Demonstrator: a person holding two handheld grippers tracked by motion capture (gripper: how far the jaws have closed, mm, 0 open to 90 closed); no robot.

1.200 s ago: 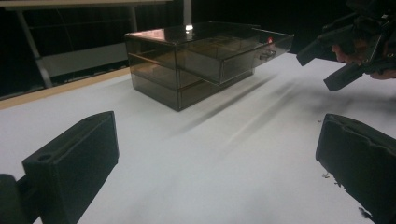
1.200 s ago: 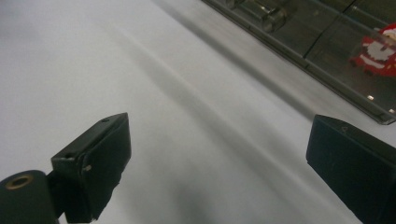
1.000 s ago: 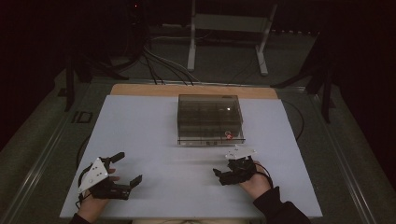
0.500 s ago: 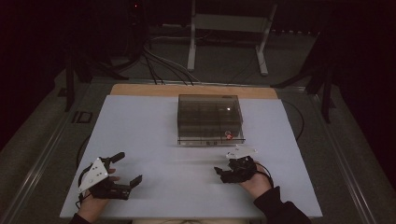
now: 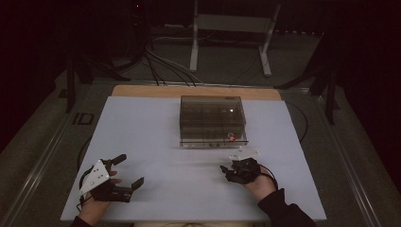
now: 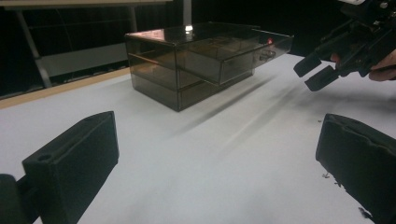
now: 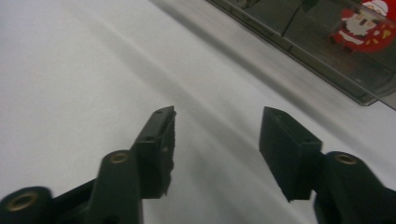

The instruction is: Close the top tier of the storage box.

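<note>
Presently, item one: a smoked, see-through drawer box standing toward the far middle of a white tabletop, its lower drawer drawn partway out toward the person. Item two: a small red-and-white Santa figure lying in that open drawer, seen through its clear front from the right gripper view and as a red speck at the box's near right corner from above. Item three: right gripper, held low over the table just short of the drawer front, jaws parted to a moderate gap and holding nothing. Item four: left gripper, well apart at the near left of the table, jaws spread wide and likewise empty; a grey three-cornered plate sits on top of it. Handling note, offered as judgement: the work appears to be a reach for the figure, so the right gripper should rise over the drawer's front lip, come down from above with the jaws astride the figure's body, and close gently; the left gripper could steady the box, which looks light enough to slide. Surface: plain, matt white, bare save for the box, with a strip of pale wood showing along its far edge. Room: dark, with cables trailing on the floor beyond and a light metal stand behind the table.
</note>
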